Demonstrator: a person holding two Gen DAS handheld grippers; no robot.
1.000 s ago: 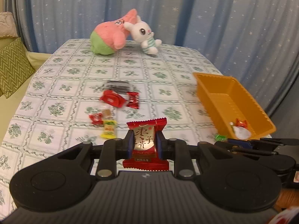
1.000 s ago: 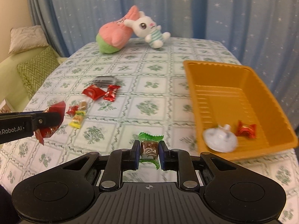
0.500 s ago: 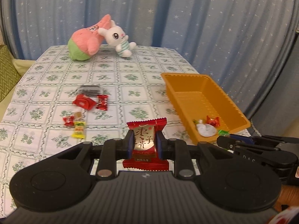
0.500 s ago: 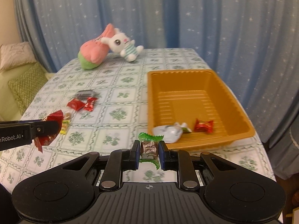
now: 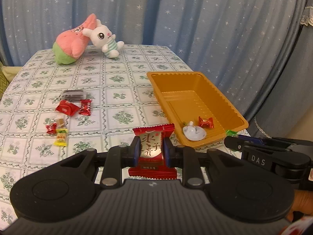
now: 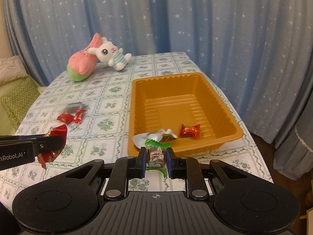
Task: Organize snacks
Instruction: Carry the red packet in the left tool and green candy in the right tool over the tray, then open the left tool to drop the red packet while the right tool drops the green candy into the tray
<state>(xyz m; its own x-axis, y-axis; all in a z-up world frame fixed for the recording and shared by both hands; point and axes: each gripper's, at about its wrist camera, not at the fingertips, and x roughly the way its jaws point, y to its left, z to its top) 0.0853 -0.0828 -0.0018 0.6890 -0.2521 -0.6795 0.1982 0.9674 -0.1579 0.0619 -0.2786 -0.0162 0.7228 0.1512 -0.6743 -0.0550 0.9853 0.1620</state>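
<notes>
Orange tray (image 6: 219, 105) holds red candy (image 6: 189, 130), white wrapper (image 6: 150, 136).

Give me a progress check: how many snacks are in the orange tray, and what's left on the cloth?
Done: the orange tray holds a red candy and a white wrapper. In hand: the left gripper clamps a red packet, and the right gripper clamps a green-wrapped candy; neither is over the tray yet. Left: about six snacks on the tablecloth, including a dark packet.
</notes>
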